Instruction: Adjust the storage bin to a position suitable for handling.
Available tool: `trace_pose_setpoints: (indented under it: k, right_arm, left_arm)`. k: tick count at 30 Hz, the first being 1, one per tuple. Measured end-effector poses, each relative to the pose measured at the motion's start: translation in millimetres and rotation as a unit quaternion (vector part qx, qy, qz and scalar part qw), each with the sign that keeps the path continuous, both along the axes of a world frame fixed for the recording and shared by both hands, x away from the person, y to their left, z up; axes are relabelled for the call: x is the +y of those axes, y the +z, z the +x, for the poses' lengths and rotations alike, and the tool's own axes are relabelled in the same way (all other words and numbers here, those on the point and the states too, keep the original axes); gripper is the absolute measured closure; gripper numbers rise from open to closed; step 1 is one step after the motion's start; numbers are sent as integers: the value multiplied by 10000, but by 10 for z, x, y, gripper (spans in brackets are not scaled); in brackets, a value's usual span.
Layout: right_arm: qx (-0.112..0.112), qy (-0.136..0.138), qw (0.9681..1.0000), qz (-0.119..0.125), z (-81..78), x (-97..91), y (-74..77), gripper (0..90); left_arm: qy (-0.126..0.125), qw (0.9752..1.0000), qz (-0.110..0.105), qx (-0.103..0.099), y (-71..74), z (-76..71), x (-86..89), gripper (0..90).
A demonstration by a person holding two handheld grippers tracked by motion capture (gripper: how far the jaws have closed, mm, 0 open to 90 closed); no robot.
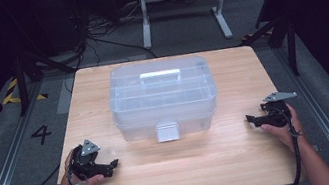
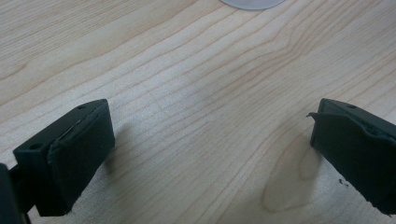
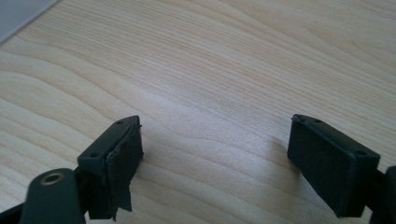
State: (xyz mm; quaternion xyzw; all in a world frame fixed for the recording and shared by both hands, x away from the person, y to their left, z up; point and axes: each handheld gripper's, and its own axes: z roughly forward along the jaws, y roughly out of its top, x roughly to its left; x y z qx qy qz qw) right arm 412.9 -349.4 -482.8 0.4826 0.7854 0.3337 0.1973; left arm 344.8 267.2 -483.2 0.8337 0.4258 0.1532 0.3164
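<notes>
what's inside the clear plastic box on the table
Through the lid of the clear plastic box a tray with divider ribs shows; no contents can be made out, and the space under the tray is blurred.

We look down and forward from above the counter; both gripper views sit close over its wood, sharing that surface.

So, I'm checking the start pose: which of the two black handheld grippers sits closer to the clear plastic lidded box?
The left gripper, near the clear plastic lidded box's front corner; the right gripper rests farther out, by the wooden table's edge.
</notes>
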Motion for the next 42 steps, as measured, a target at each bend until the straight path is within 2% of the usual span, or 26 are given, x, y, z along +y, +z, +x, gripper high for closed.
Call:
trace_pose_setpoints:
  k: [8,12,14,18,29,39,42]
  right_arm:
    - [-201,264,9994,64,-43,73,139,223]
    - [-399,365,9985,44,-76,106,221,255]
    - [-380,406,9984,104,-75,121,252,254]
    - [-477,491,9975,147,-79,153,353,255]
    - [-928,857,9917,239,-45,329,797,277]
    - [-1034,1051,9890,139,22,469,989,282]
    - [-1087,1118,9876,186,42,512,1075,282]
  left_arm:
    - [-3,10000,5,1,0,0,1,2]
    - [-2,10000,2,1,0,0,0,2]
    - [-8,10000,10,0,1,1,1,2]
    - [-3,10000,2,0,0,0,0,2]
    - [-2,10000,4,6,1,-1,1,2]
    - [-5,10000,8,5,1,0,1,2]
    - [-6,10000,9,6,2,0,1,2]
